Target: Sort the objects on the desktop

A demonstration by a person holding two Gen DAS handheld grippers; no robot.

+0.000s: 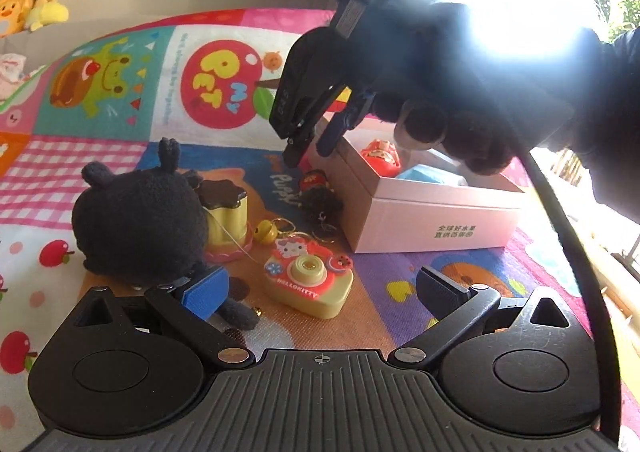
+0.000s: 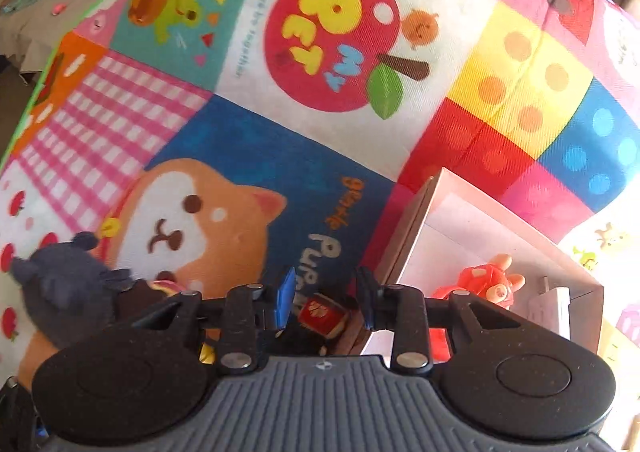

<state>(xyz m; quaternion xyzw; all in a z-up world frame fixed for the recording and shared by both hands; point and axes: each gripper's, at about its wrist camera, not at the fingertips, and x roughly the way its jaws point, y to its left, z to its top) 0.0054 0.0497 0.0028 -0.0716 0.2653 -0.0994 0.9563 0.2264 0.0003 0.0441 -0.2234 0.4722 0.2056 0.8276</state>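
My right gripper points steeply down beside the pink box, shut on the red cap of a small dark-haired doll keychain. In the left wrist view the same gripper, held by a gloved hand, hangs right over the doll keychain. My left gripper stands open and low, its fingers either side of a Hello Kitty toy camera without touching it. The pink box holds a red figure and something light blue.
A black plush sits at the left, with a yellow pot with a brown lid and a yellow bell keychain beside it. All lie on a colourful cartoon mat. Plush toys sit far left behind.
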